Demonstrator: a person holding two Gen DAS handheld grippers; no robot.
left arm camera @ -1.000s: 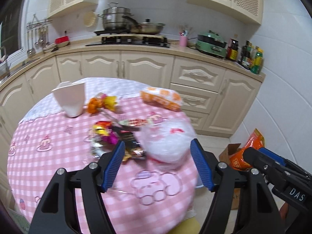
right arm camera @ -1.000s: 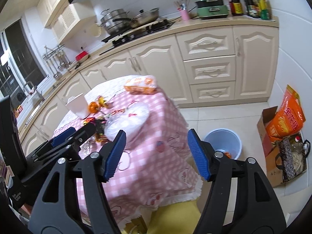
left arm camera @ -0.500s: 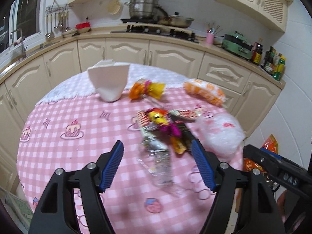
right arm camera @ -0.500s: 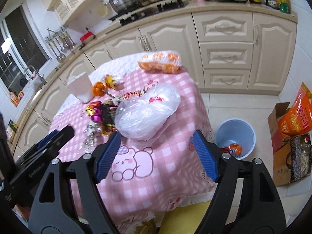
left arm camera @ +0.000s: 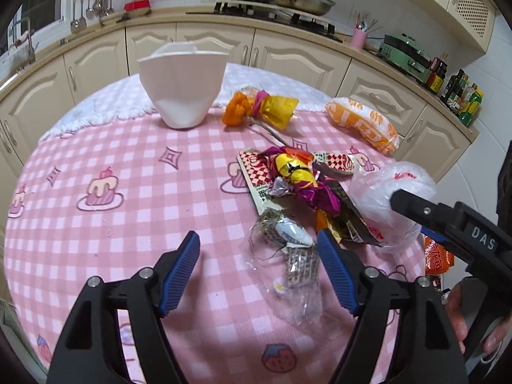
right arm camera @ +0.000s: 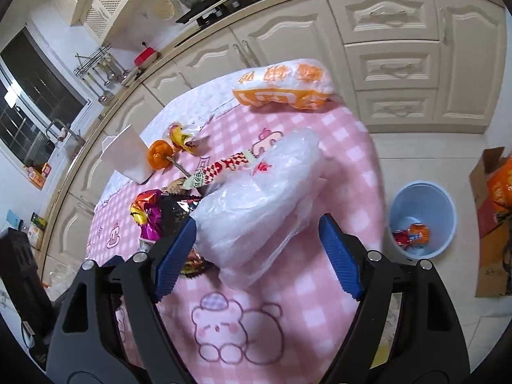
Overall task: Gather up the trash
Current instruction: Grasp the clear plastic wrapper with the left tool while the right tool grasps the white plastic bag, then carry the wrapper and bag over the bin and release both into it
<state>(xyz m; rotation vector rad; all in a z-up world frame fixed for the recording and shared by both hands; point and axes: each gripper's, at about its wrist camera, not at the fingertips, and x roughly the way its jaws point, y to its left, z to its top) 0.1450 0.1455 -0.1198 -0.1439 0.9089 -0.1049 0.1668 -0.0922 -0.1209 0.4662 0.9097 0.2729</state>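
On the pink checked tablecloth (left arm camera: 112, 147) lies a heap of coloured foil wrappers (left arm camera: 297, 179), with a clear wrapper (left arm camera: 294, 265) just in front of it. My left gripper (left arm camera: 259, 251) hovers low over that clear wrapper. Its jaws are opening and the wrapper lies by the right pad, untouched. My right gripper (right arm camera: 256, 246) straddles a crumpled white plastic bag (right arm camera: 256, 198). Its jaws are closing, the left pad is at the bag's edge and the right pad stands apart from it. The right gripper's body (left arm camera: 448, 220) also shows behind the bag (left arm camera: 384, 188).
A white paper container (left arm camera: 182, 89), an orange and yellow wrapper bundle (left arm camera: 259, 108) and an orange-white snack bag (left arm camera: 364, 124) lie farther back. A blue bin (right arm camera: 422, 220) holding some trash stands on the floor right of the table, beside a cardboard box (right arm camera: 489, 224). Kitchen cabinets ring the table.
Both grippers have come down closer to the table. The left one swung from the plastic bag to the clear wrapper. The right one now has the plastic bag between its fingers.
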